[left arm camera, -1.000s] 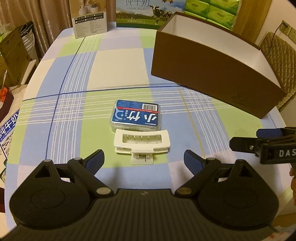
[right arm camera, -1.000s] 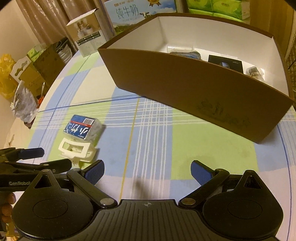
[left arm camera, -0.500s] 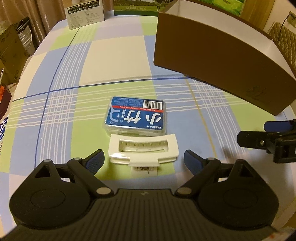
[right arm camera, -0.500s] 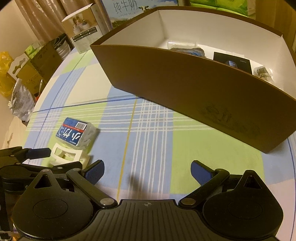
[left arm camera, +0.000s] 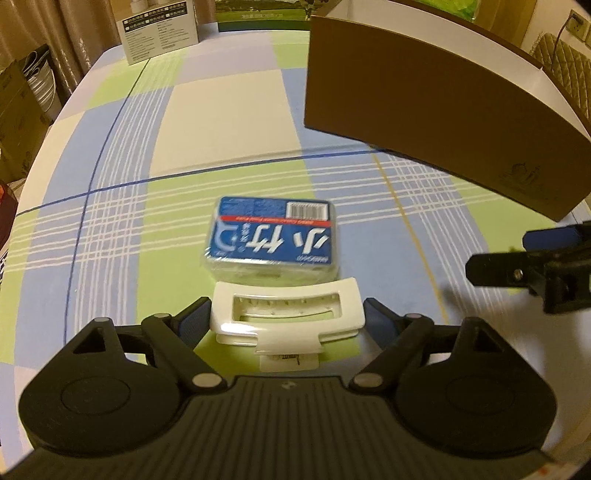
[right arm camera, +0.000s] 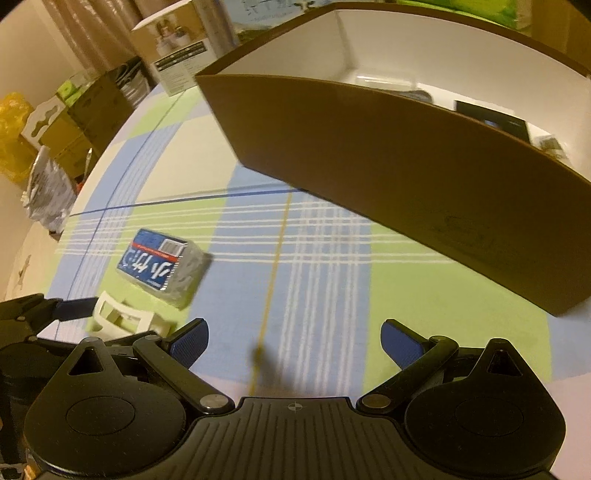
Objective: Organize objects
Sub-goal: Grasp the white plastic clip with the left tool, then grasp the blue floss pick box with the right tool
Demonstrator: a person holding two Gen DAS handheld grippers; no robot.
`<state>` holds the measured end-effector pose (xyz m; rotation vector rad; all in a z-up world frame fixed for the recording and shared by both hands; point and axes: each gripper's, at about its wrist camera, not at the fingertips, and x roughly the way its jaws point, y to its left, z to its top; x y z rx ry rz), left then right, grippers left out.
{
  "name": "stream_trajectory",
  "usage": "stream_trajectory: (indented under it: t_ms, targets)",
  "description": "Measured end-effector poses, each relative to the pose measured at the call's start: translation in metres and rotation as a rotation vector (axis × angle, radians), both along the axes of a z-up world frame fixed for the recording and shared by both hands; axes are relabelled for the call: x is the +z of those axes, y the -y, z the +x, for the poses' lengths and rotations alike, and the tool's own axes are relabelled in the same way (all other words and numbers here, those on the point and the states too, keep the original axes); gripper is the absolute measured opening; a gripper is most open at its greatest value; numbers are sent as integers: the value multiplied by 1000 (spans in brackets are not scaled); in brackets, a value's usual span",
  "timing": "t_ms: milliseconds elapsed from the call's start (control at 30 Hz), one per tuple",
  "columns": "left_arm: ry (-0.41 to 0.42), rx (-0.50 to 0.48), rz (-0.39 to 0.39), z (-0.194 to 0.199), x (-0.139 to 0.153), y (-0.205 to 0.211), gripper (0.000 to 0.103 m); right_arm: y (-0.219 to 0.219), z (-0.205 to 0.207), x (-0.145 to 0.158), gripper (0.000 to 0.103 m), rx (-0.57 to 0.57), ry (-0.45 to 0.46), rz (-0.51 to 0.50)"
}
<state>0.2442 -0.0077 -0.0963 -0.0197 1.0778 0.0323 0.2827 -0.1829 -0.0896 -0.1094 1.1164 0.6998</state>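
A round table covered with a checked cloth in pale blue, green and cream fills both views. In the left wrist view, the left gripper points down at a white plastic clip-like piece with a slotted middle, which lies flat on the cloth between its blue-padded fingers. The jaws have just been closing a little around it, and the pads stand at its two ends; whether they press on it is hard to tell, as the fingertips are partly hidden behind the piece. A small tab with tiny print at the piece's near edge is too blurred to read. Just beyond it, touching or nearly so, lies a small blue-labelled box wrapped in clear film, with white characters and a barcode.

Farther right stands a large brown cardboard box with a white interior; its top is cut off in this view. The right wrist view shows dark items inside it, mostly hidden by the near wall.

The right gripper hovers over bare cloth with its jaws wide apart and nothing between them. Boxes and curtains at the table's far edge are cropped and blurred.
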Motion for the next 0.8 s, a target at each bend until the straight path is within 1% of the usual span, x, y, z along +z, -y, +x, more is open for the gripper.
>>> stream_trajectory:
  t_ms: [100,267,433,500,600,700,800]
  targets:
    - [-5,13,15,-10,0,-10,85,-11,-3,-1,97,36,4,16]
    - [-11,98,21,-24,1,-40,85,-36,-8,-2,97,131,30,54]
    - [-3,184,37,-28,3,-68,85,-66,-10,-2,97,279,88,101]
    - [1,206,36,-30,5,-78,85,-77,-10,-4,97,334,98,140]
    - [3,233,36,-31,4,-86,85,-95,-8,-8,97,418,124,169]
    - [7,259,30,-30,3,-94,85,-111,-6,-15,97,487,127,169]
    - [8,276,24,-28,4,-98,85,-122,-8,-22,96,560,146,141]
